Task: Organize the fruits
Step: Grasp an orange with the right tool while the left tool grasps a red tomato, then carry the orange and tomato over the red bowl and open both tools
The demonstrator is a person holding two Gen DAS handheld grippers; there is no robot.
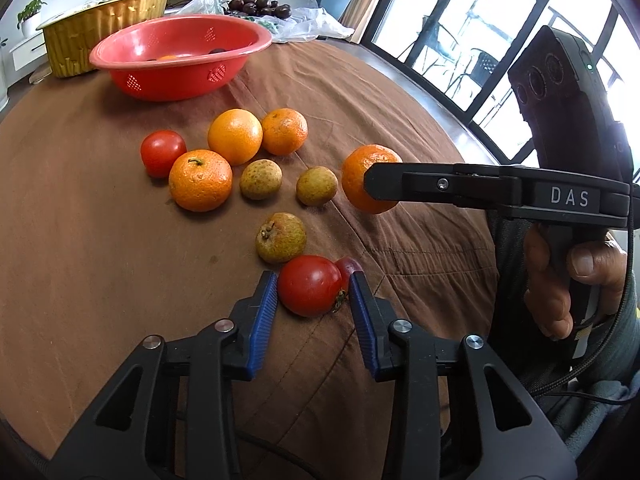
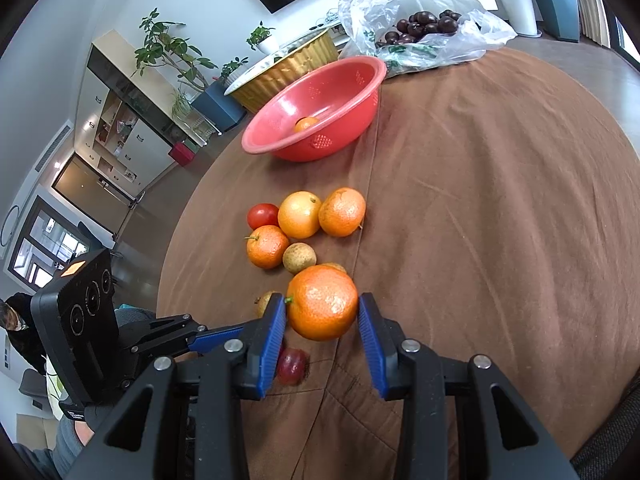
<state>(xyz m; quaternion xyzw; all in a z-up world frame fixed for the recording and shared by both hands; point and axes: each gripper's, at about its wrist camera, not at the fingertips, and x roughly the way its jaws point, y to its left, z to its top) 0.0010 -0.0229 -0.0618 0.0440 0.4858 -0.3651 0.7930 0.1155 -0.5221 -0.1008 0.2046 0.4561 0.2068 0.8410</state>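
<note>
Left gripper (image 1: 313, 286) was clamped on a red tomato (image 1: 310, 285), blue pads (image 1: 266, 300) pressed to both flanks, with the fruit low on the brown cloth (image 1: 100, 260) right at the fingertips. A small reddish fruit (image 1: 349, 267), maybe a plum, was tucked just behind the tomato against the right-side pad, so a straight lift would probably be wanted to keep it from being dragged along. Squeeze is best kept gentle, going by how soft a ripe tomato usually is; the stem end (image 1: 339, 302) was turned toward the near side, so no stalk sat under a pad. Right gripper (image 2: 322, 310) was shut on a mandarin (image 2: 322, 308) and, from the look of it, held clear of the cloth, above the other loose fruit. Ahead of both grippers lay more oranges (image 1: 235, 136), another tomato (image 1: 163, 153) and three small brownish fruits (image 1: 281, 237), and well beyond them the red colander bowl (image 1: 180, 64) with a bit of fruit already in it. That bowl is presumably where both loads go, so the two carries should be staggered to avoid a bump at the rim. The gold foil tray (image 1: 100, 20) and the bag of dark plums (image 1: 260, 6) were left untouched behind it.
</note>
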